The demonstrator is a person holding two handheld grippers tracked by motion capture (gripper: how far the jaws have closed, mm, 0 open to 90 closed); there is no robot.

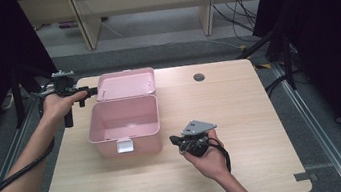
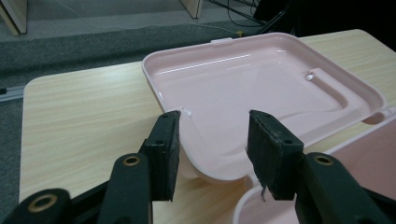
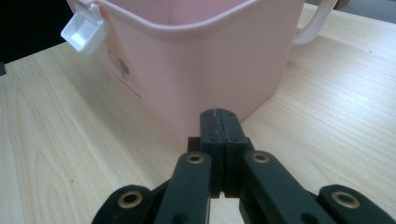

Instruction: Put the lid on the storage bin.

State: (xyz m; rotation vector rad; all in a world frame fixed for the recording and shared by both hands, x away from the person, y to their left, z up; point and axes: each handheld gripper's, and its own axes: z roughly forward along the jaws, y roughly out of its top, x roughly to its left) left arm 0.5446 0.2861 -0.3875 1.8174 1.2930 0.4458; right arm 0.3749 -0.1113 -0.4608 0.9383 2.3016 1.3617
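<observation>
Pink box [image 1: 123, 128] sits left of centre on the table [image 1: 242, 116], open, nothing visible inside it. Its lid [image 1: 125, 84] is thrown back behind the body, hinged along the far edge, lying roughly flat w/ the inner face up. Long axis of lid runs across the table, left to right in the high view. White latch [image 1: 124, 145] hangs at the front wall, on our side.

We judge the coming move to be closing the lid, and it turns on one thing: the lid's left corner lies right in front of our left gripper [image 1: 86, 93]. In the left gripper view the lid rim [image 2: 187, 135] sits between the two pads [image 2: 166, 158], one pad outside the edge, the other over the inner face. Jaws are parted around that rim; we can't see either pad pressing on it, so not a grip yet. The left hand [image 1: 59, 105] comes in from the box's left side, level w/ the hinge line, so a swing up and toward us would carry the lid over the body.

Right gripper [image 1: 177, 140] is farther off, approx. beside the front right corner of the box, apart from it, jaws clenched tight on nothing. Its own view shows the box corner [image 3: 210, 79] straight ahead and the latch up at the left. So left is the nearer one for the lid; right is better placed for the latch afterwards, we reckon.
</observation>
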